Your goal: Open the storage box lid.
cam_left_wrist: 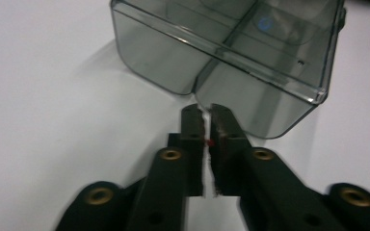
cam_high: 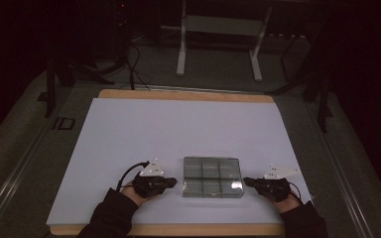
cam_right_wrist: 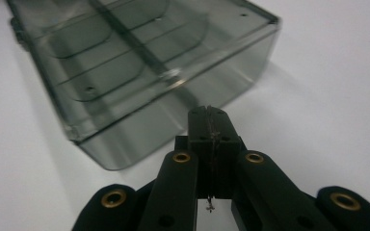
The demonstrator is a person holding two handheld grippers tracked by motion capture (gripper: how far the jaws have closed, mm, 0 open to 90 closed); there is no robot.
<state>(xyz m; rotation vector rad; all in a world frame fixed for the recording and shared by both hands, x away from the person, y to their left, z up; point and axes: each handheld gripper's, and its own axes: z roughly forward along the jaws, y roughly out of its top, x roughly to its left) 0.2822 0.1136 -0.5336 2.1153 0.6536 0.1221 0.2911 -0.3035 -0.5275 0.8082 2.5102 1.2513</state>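
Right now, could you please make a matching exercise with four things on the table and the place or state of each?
Things:
1. left gripper
2. right gripper
3. clear box
4. white sheet

Descriptions:
A. lies between both grippers, with compartments inside
B. covers the wooden tabletop
C. shut, at the box's left side
D. shut, at the box's right side

Pairs: 1-C, 2-D, 3-A, 4-B

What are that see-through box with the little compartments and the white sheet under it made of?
The box looks like clear, smoke-tinted hard plastic: you see its dividers through glossy walls that catch the light, and its corners are rounded as if moulded. The white sheet seems to be matte paper or thin plastic film; it lies flat and shows soft shadows without glare. Which of the two, I cannot tell.
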